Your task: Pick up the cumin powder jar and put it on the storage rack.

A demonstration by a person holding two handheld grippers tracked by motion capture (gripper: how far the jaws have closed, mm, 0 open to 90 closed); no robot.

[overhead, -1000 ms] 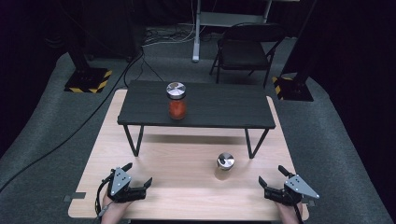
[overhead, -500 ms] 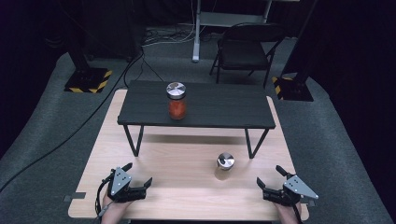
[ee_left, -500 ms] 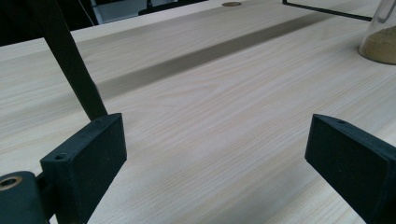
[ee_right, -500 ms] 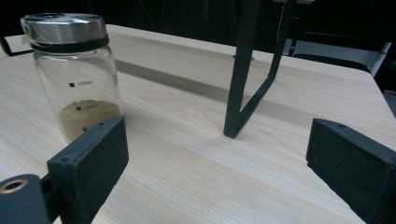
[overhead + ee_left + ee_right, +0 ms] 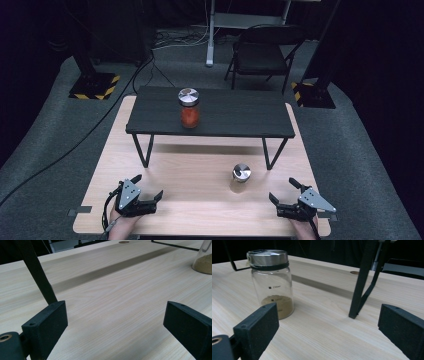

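Note:
A glass jar with a steel lid and brown powder [image 5: 241,178] [image 5: 272,282] stands on the wooden table [image 5: 200,170], front right of centre. A second jar with red contents [image 5: 189,107] stands on the low black table [image 5: 235,112]. My left gripper [image 5: 148,188] [image 5: 115,325] rests open at the front left, nothing between its jaws. At the front right, my right gripper [image 5: 283,192] [image 5: 328,327] is open too, its jaws wide apart, the powder jar a little ahead and to its left. In the left gripper view the powder jar's base [image 5: 203,262] peeks in at the upper right.
The black table's thin metal legs [image 5: 267,152] [image 5: 362,277] [image 5: 37,272] stand on the wooden top between grippers and far side. A folding chair [image 5: 262,52], stands with yellow-striped bases [image 5: 95,85] and cables lie on the grey carpet beyond.
The right gripper has shifted slightly left and forward toward the powder jar. The left gripper and both jars have not moved.

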